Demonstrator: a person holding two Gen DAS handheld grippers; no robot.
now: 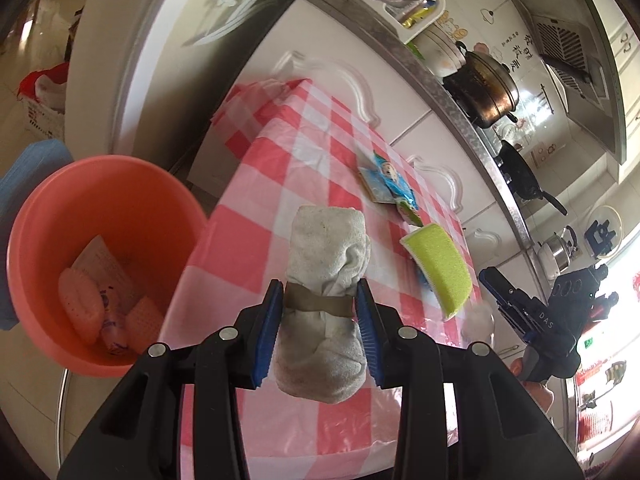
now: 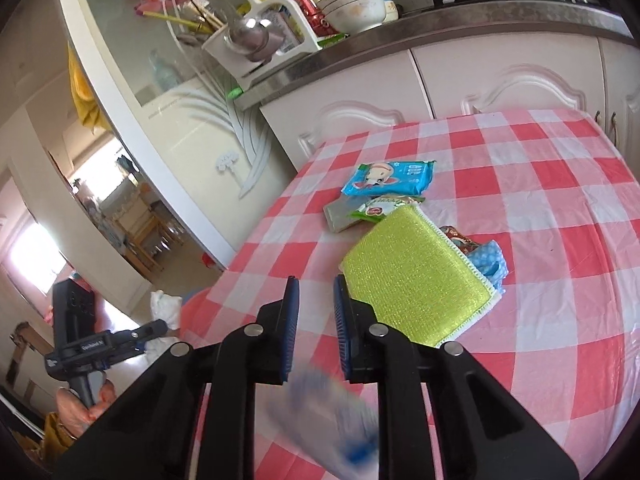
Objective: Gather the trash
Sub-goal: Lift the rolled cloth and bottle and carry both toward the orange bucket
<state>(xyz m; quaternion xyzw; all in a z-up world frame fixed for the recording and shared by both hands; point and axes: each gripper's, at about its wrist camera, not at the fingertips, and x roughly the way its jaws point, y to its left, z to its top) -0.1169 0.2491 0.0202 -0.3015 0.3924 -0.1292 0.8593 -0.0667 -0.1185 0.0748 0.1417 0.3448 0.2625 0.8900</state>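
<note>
Grey rag (image 1: 325, 288) clamped in left hand-held gripper (image 1: 320, 312); right (image 2: 316, 312) apart, poss. empty; 1 sponge (image 2: 416, 276).

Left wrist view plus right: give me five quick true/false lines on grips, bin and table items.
1. The left gripper is clamped on a rolled grey cloth. True.
2. The pink bin is empty. False: it holds several wrappers and pieces of packaging.
3. The green sponge lies on the checked tablecloth. True.
4. The right gripper grips the sponge. False: its jaws are apart, the sponge beside them; something blurred and white-blue sits below them.
5. The blue wipes pack lies in the bin. False: it is on the table.
</note>
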